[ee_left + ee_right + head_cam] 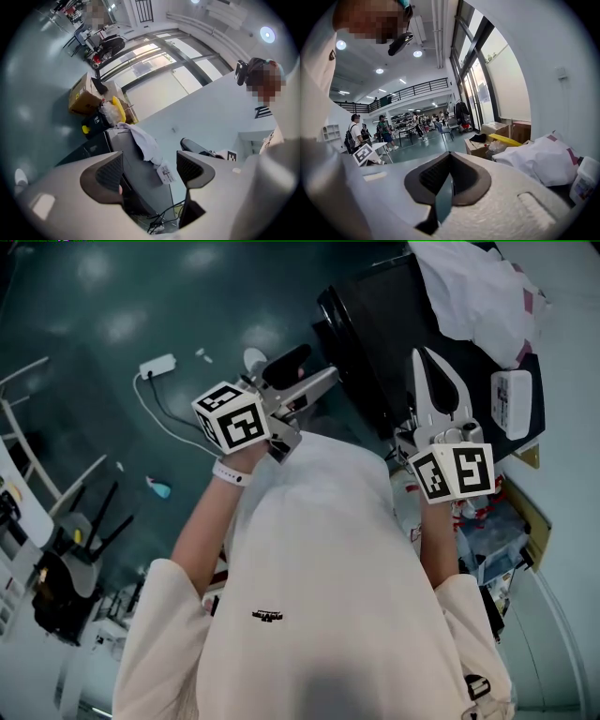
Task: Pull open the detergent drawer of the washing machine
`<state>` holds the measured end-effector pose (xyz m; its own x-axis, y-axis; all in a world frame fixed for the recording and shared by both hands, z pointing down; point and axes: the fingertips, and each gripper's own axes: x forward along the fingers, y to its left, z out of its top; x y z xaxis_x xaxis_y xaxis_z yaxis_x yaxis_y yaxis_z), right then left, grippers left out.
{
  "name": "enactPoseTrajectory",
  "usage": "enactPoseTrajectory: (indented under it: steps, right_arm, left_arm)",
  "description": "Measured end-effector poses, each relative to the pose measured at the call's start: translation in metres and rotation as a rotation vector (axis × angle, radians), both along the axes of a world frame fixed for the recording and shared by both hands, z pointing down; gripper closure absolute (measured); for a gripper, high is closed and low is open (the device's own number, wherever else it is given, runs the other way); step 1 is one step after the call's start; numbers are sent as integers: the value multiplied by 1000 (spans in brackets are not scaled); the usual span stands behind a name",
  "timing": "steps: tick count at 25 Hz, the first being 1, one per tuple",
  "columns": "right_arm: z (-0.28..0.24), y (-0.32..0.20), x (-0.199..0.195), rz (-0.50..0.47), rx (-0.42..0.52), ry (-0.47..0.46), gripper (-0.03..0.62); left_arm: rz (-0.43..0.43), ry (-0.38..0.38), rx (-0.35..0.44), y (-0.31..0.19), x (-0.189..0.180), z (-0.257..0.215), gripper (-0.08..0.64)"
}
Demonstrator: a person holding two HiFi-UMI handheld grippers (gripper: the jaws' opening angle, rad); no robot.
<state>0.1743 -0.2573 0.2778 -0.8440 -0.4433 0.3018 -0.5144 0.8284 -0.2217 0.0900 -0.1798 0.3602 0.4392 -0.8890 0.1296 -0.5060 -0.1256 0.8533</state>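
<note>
The washing machine is a dark box at the top of the head view, seen from above; its detergent drawer cannot be made out. A white cloth lies on its top. My left gripper hovers open just left of the machine, with nothing between its jaws. In the left gripper view the machine with the cloth stands beyond the open left gripper. My right gripper is shut and empty over the machine's near edge. In its own view the right gripper has its pads together.
A white bottle stands on the machine beside the cloth. Cardboard boxes sit behind the machine. A power strip and cable lie on the floor at left, near chairs. A bin of clutter is at right. People stand far off.
</note>
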Motion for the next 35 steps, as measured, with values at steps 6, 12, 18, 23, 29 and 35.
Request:
enactPoseTrajectory:
  steps: [6, 12, 18, 23, 29, 35]
  right_arm:
    - [15, 1, -1, -28, 5, 38, 589]
    - [31, 1, -1, -53, 8, 81, 589]
    - [45, -3, -1, -32, -9, 104, 589]
    - [58, -5, -7, -30, -26, 115, 589]
    - [72, -13, -4, -10, -49, 121, 589]
    - [84, -22, -2, 11, -66, 123, 589]
  left_arm:
    - [-6, 48, -20, -8, -1, 31, 201]
    - [36, 85, -54, -16, 8, 66, 184]
    - [70, 165, -110, -25, 19, 108, 178]
    - [84, 188, -127, -37, 18, 129, 156]
    - [73, 214, -123, -53, 16, 146, 140]
    - [99, 260, -108, -66, 23, 160, 79]
